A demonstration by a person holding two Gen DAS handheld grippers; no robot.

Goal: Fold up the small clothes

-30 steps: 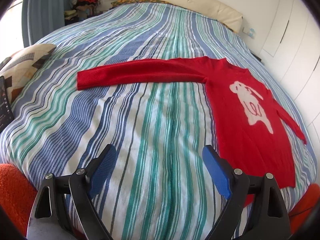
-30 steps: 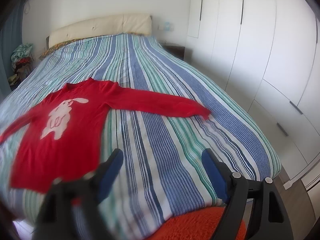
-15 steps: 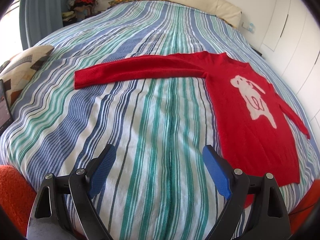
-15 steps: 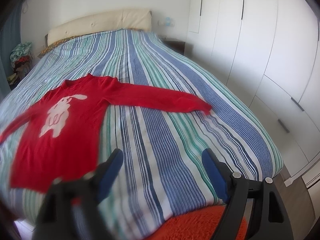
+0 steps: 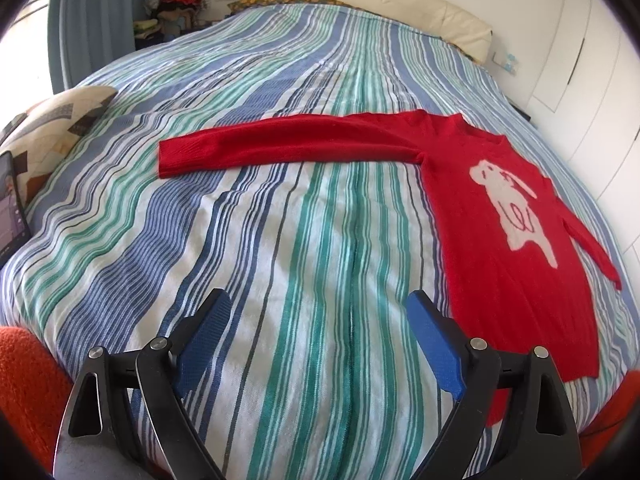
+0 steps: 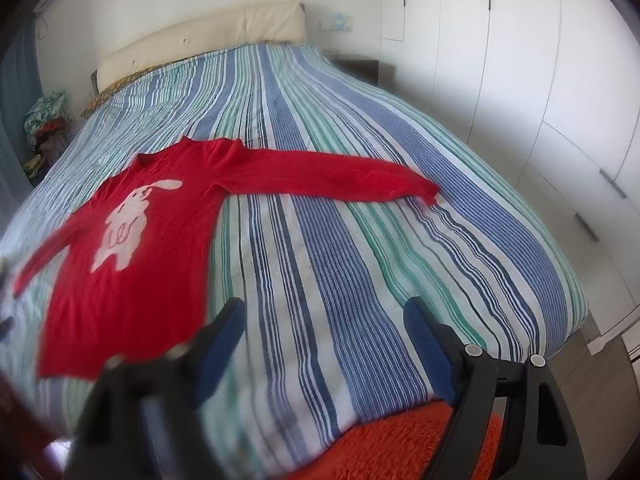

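1. The left tool (image 5: 318, 314), black with blue pads, hangs released above the foot of the bed, its jaws wide apart with only the bedspread showing between them.
2. The right tool (image 6: 324, 320), of the same make, is likewise released, jaws spread and nothing between them; its left finger is blurred.
3. Below both tools, at the foot edge of the bed, lies a fuzzy orange fabric (image 6: 400, 440).
4. The bed carries a bedspread striped in blue, green and white (image 5: 320, 220).
5. The small red knitted sweater with a white rabbit on its front (image 5: 500, 240) lies flat on the bedspread near the foot edge, hem toward the tools and neck toward the headboard, both sleeves stretched out sideways.
6. In the left wrist view the sweater's body is right of the tool; in the right wrist view it is left of it.
7. A cream padded headboard (image 6: 200, 44) closes the far edge.
8. White wardrobe doors (image 6: 520, 80) stand along one side.
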